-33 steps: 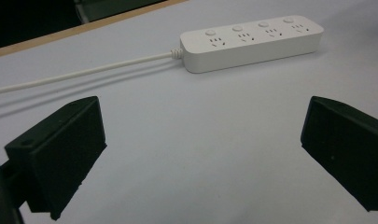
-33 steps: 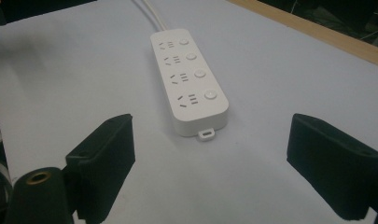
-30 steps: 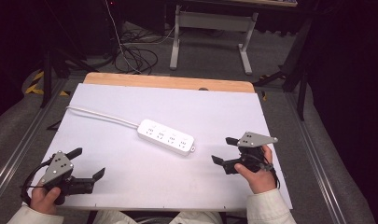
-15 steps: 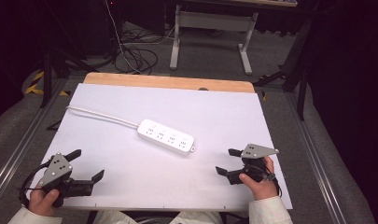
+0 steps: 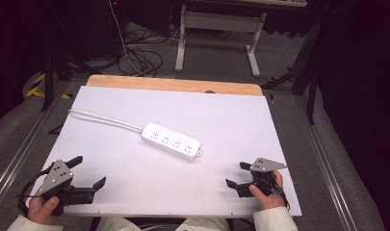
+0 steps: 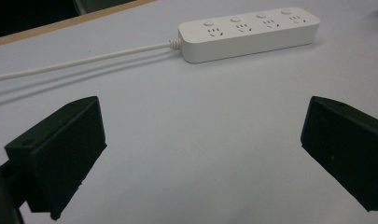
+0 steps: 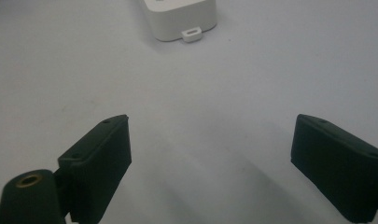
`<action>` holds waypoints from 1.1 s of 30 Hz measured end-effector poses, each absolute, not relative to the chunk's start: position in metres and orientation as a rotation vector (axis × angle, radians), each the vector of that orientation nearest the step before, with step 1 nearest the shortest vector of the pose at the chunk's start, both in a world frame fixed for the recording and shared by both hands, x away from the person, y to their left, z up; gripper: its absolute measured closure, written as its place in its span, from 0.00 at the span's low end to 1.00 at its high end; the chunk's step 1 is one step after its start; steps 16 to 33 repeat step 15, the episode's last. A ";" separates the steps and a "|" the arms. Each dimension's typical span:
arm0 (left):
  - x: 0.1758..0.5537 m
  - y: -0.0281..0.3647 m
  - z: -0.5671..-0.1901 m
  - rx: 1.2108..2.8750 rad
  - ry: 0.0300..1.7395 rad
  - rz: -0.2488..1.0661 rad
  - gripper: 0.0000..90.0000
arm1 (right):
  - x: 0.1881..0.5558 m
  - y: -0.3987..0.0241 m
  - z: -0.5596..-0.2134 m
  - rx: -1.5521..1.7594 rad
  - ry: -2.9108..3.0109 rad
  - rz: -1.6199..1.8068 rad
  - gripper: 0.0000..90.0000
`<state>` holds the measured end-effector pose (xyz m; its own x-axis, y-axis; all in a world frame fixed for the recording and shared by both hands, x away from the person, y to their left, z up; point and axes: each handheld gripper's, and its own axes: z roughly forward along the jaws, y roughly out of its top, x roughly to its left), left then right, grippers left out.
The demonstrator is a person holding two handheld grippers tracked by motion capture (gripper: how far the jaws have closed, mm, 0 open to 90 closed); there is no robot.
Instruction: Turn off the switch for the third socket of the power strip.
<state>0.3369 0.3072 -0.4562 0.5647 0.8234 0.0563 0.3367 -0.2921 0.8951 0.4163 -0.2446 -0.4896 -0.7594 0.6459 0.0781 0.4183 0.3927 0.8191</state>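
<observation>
A white power strip [image 5: 172, 140] with several sockets lies flat in the middle of the white table top [image 5: 231, 120], its white cord [image 5: 103, 120] running off to the far left. In the left gripper view the power strip [image 6: 247, 32] lies ahead with its cord [image 6: 84, 60]. My left gripper [image 5: 88, 172] rests at the near left corner, open, nothing between its jaws. My right gripper [image 5: 238, 174] sits at the near right edge, open and empty. In the right gripper view the strip's end with a small tab [image 7: 183, 16] lies ahead of the spread jaws.
A wooden strip [image 5: 173, 84] borders the table's far edge. Beyond it on the floor are tangled cables [image 5: 139, 55] and a metal stand's legs [image 5: 216, 38]. Metal rails [image 5: 327, 159] run along both sides of the table.
My right gripper has drawn back toward the near edge of the table and dropped lower. The left gripper and the power strip have stayed put.
</observation>
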 end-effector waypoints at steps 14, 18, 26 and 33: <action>0.341 0.312 -0.458 1.829 0.933 0.686 0.00 | 0.415 -0.245 -0.487 0.908 2.338 1.284 0.14; 0.341 0.312 -0.458 1.826 0.932 0.689 0.00 | 0.415 -0.244 -0.487 0.900 2.342 1.282 0.14; 0.341 0.312 -0.458 1.826 0.932 0.689 0.00 | 0.415 -0.244 -0.487 0.900 2.342 1.282 0.14; 0.341 0.312 -0.458 1.826 0.932 0.689 0.00 | 0.415 -0.244 -0.487 0.900 2.342 1.282 0.14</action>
